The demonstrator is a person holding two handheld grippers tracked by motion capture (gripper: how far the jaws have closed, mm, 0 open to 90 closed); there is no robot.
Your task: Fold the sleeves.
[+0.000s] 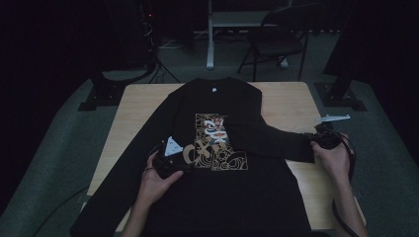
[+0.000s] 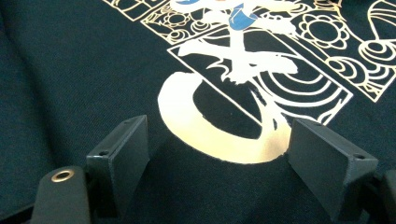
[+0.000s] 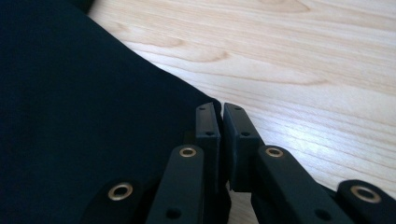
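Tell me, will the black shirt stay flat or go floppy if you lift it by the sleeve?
Probably floppy: the black shirt is soft cloth, and its sleeve already lies folded across it. It would likely drape and drag. The right gripper looks shut at the sleeve's edge.

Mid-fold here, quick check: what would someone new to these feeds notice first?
A black long-sleeved shirt spread over the wooden table, its gold and white chest print bright in the dim room. The right gripper is shut at the cuff edge of the sleeve folded across the chest. The left gripper rests open by the print.
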